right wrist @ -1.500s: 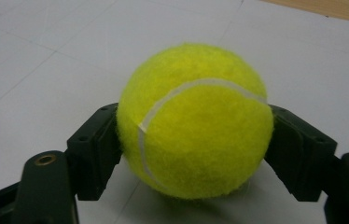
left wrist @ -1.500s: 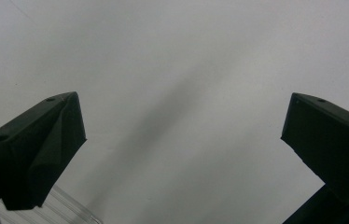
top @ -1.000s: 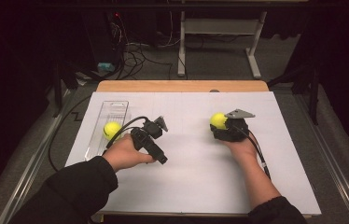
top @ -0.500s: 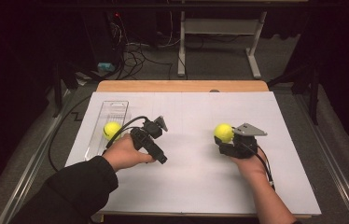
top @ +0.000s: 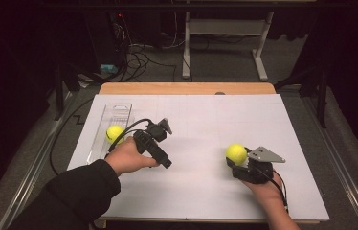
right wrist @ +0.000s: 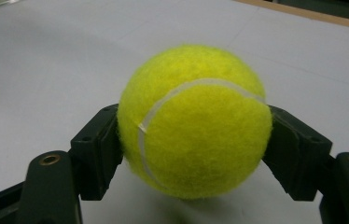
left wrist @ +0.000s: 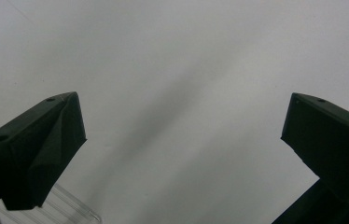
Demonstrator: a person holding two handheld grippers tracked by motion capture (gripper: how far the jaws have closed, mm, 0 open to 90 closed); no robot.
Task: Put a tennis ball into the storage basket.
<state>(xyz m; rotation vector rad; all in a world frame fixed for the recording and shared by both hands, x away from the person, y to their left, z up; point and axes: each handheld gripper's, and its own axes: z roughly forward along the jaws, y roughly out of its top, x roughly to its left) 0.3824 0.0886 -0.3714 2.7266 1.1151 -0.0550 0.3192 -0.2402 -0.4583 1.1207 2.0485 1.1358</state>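
High view: a tabletop [top: 201, 120] covered in white paper, with a strip of bare wood along its far edge. The right tool [top: 237, 160] sits over the near right part of the paper, held in the person's right hand [top: 263, 189], and grips a yellow tennis ball [top: 236, 153] at its front end. A grey three-cornered plate [top: 265, 155] tops this tool.

Right gripper view: the tennis ball [right wrist: 193, 121] sits between the two black jaws, one pressed against each side, so the right tool [right wrist: 193, 140] is clenched on it. The ball's white seam curves across its face. The ball appears slightly above the white paper, with a faint shadow beneath it.

High view, left side: a clear plastic tray [top: 112, 112] lies along the left edge of the paper, long axis running away from the person. A second tennis ball [top: 115, 133] lies inside it, toward its near half. The left tool [top: 160, 130], held in the left hand [top: 129, 155] with a dark sleeve behind, lies just right of the tray and points away from the person.

Left gripper view: the left tool [left wrist: 182, 135] has its jaws spread wide with nothing between them, over bare white paper; a corner of the clear tray [left wrist: 65, 205] shows at lower left.
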